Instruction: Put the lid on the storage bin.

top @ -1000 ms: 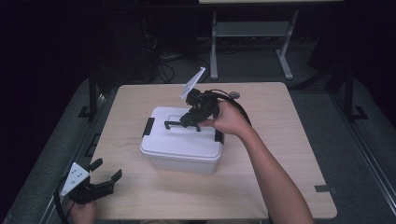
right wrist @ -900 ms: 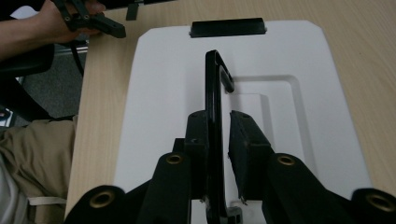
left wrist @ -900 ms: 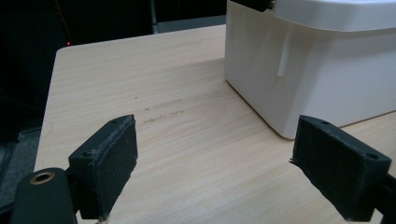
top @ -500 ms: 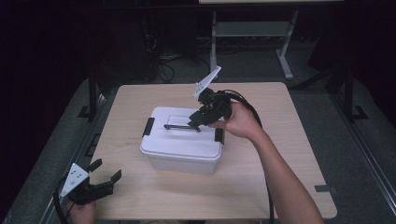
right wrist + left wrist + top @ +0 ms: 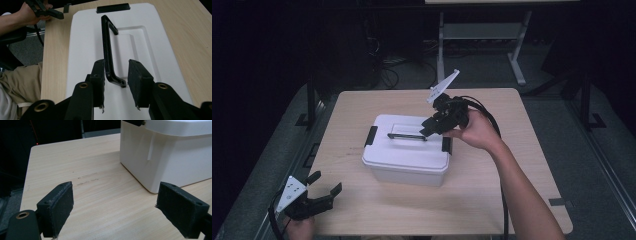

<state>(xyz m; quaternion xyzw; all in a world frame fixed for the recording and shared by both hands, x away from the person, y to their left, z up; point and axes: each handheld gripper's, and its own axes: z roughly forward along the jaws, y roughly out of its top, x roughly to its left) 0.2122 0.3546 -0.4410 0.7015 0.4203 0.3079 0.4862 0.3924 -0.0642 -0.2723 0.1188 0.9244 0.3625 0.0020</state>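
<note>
Jaws of the right gripper (image 5: 115, 83) stand apart on either side of the black handle (image 5: 109, 50), which rises upright from the recess in the lid (image 5: 150, 37) of the white box (image 5: 408, 152). They have just been opening, and in the right gripper view a gap shows between each pad and the bar, so the handle sits between them without being pinched. That placement reads as a release: the handle stays up for the moment while the tool frees itself near its end, where the bar bends down to its hinge.

In the high view the box rests near the middle of the table (image 5: 512, 200), lid on, with a black latch at each short end. The right gripper (image 5: 432, 127) reaches in from the right side and points down and leftward at the handle, a line that keeps the person's hand off the lid.

The left gripper (image 5: 319, 192) rests at the near left corner of the table, well apart from the box, its jaws spread wide with nothing between them. In the left gripper view its pads (image 5: 60, 207) frame bare wood, with the box wall (image 5: 170, 162) ahead. It seems parked there to stay out of the way, yet aimed at the box so it can come in quickly if the box needs steadying.
</note>
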